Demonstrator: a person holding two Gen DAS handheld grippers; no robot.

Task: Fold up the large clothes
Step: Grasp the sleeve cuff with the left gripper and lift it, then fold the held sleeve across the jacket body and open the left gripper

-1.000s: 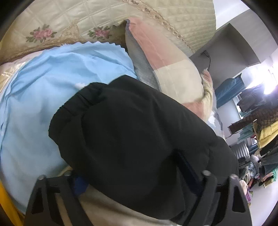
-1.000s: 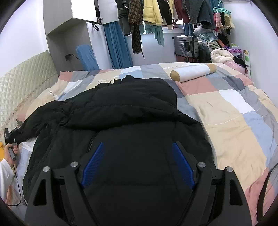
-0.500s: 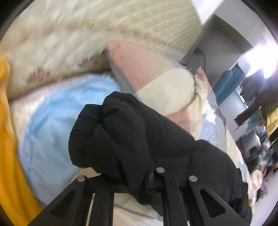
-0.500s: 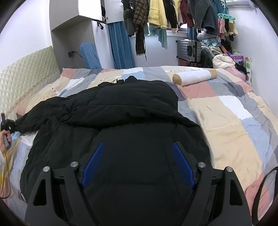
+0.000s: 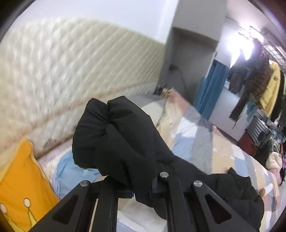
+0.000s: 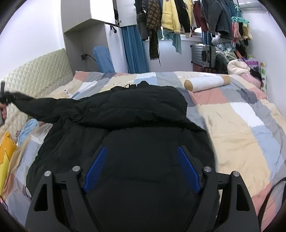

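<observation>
A large black puffer jacket [image 6: 139, 114] lies spread on the patchwork bed. My left gripper [image 5: 141, 191] is shut on the jacket's sleeve [image 5: 114, 135] and holds its cuff end lifted above the bed near the headboard. In the right wrist view that sleeve [image 6: 41, 105] stretches out to the far left, raised. My right gripper [image 6: 141, 169] is open, its blue pads [image 6: 95, 168] spread above the jacket's lower body, holding nothing.
A quilted cream headboard [image 5: 62, 71] runs along the left. A yellow cushion [image 5: 19, 178] and a light blue pillow [image 5: 71, 171] lie by it. A white bolster [image 6: 205, 83] lies at the far side of the patchwork quilt [image 6: 241, 125]. Clothes [image 6: 178, 16] hang by the window.
My left gripper closed on the sleeve and has lifted it up and away from the pillows, pulling the sleeve out straight. The right gripper stayed open over the jacket.
</observation>
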